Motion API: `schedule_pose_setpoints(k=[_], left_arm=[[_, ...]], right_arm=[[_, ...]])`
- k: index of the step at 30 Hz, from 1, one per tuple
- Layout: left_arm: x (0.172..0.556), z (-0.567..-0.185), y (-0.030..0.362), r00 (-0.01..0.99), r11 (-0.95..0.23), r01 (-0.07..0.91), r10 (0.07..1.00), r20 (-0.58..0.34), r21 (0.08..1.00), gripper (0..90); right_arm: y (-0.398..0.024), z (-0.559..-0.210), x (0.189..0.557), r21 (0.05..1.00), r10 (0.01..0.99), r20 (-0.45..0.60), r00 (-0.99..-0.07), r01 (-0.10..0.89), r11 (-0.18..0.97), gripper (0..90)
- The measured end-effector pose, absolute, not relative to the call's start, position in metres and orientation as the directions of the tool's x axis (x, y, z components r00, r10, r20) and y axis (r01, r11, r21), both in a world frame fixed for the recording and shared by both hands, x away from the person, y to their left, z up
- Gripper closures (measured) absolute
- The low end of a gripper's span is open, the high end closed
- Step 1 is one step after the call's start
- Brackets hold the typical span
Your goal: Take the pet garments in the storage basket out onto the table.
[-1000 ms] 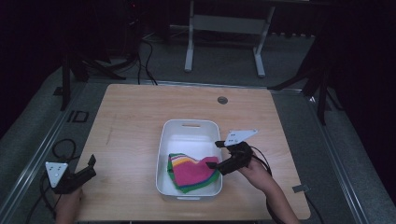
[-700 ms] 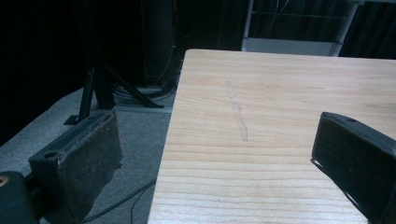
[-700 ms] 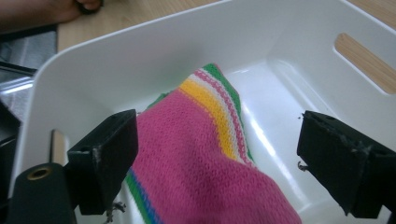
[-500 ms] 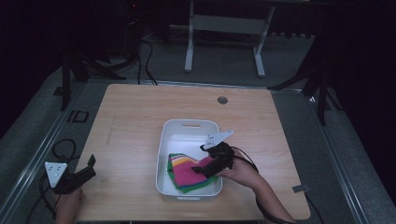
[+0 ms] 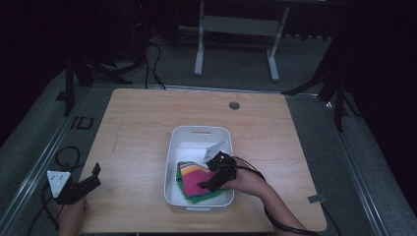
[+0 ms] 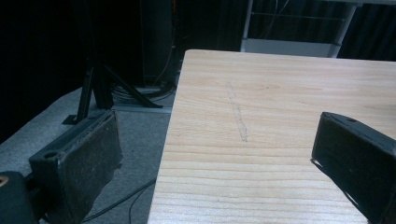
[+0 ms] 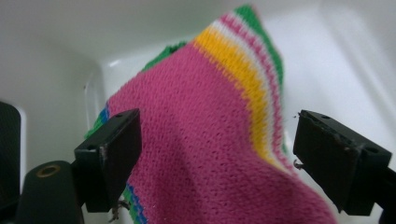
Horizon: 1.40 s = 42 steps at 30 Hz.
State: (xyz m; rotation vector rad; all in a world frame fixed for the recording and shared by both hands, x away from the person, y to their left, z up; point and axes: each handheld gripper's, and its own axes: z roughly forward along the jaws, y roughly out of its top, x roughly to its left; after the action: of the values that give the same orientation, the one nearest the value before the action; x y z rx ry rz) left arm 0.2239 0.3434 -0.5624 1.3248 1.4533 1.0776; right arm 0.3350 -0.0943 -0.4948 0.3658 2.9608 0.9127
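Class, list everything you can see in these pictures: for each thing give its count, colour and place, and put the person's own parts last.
Table: one, light wood, centre.
Bin: one, white, on the table, near side.
Knitted cloth: one, pink with yellow, white and green stripes, inside the bin.
Grommet: one, grey, far table edge.
Stand: one, grey, floor beyond the table.
Left gripper: black, open, at the table's near left edge.
Right gripper: black, open, over the cloth.

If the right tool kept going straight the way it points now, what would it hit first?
Most likely the pink striped knitted cloth, which lies between the open jaws of the right tool inside the white bin. Depth is unclear, but nothing sits in front of it.
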Motion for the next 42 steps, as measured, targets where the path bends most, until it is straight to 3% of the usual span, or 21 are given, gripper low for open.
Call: schedule_pose_setpoints(k=[3,4,8,10,12,13,14,16,22,32,42], left_arm=[[0.224,-0.562,0.343,-0.056,0.06,0.245,0.997,-0.047,0.968,2.2],[0.224,-0.562,0.343,-0.057,0.06,0.244,0.997,-0.048,0.968,2.2],[0.224,-0.562,0.343,-0.057,0.058,0.246,0.997,-0.046,0.968,2.2],[0.224,-0.562,0.343,-0.057,0.057,0.248,0.997,-0.044,0.967,2.2],[0.224,-0.562,0.343,-0.058,0.058,0.248,0.997,-0.044,0.967,2.2],[0.224,-0.562,0.343,-0.058,0.058,0.248,0.997,-0.045,0.967,2.2],[0.224,-0.562,0.343,-0.058,0.057,0.248,0.997,-0.044,0.967,2.2],[0.224,-0.562,0.343,-0.059,0.058,0.247,0.997,-0.045,0.967,2.2],[0.224,-0.562,0.343,-0.059,0.059,0.248,0.997,-0.046,0.967,2.2],[0.224,-0.562,0.343,-0.061,0.056,0.248,0.997,-0.042,0.967,2.2],[0.224,-0.563,0.343,-0.061,0.057,0.248,0.997,-0.043,0.967,2.2]], right_arm=[[-0.089,-0.5,0.334,0.506,0.21,0.067,-0.975,0.215,0.835,20.9],[-0.086,-0.503,0.333,0.476,0.203,0.054,-0.978,0.204,0.855,27.2],[-0.083,-0.505,0.33,0.432,0.19,0.029,-0.981,0.183,0.883,37.5],[-0.08,-0.506,0.328,0.392,0.18,0.007,-0.984,0.168,0.904,50.5],[-0.08,-0.507,0.328,0.378,0.176,0.015,-0.984,0.169,0.91,53.2],[-0.079,-0.507,0.328,0.37,0.182,0.015,-0.983,0.175,0.913,70.9],[-0.079,-0.507,0.328,0.37,0.182,0.015,-0.983,0.175,0.913,70.9],[-0.079,-0.506,0.328,0.375,0.188,0.011,-0.982,0.178,0.91,81.3],[-0.087,-0.495,0.327,0.439,0.204,0.025,-0.979,0.194,0.877,83.8],[-0.104,-0.452,0.321,0.588,0.224,-0.049,-0.973,0.154,0.794,84.4],[-0.111,-0.421,0.32,0.672,0.244,-0.081,-0.966,0.128,0.729,84.6]])
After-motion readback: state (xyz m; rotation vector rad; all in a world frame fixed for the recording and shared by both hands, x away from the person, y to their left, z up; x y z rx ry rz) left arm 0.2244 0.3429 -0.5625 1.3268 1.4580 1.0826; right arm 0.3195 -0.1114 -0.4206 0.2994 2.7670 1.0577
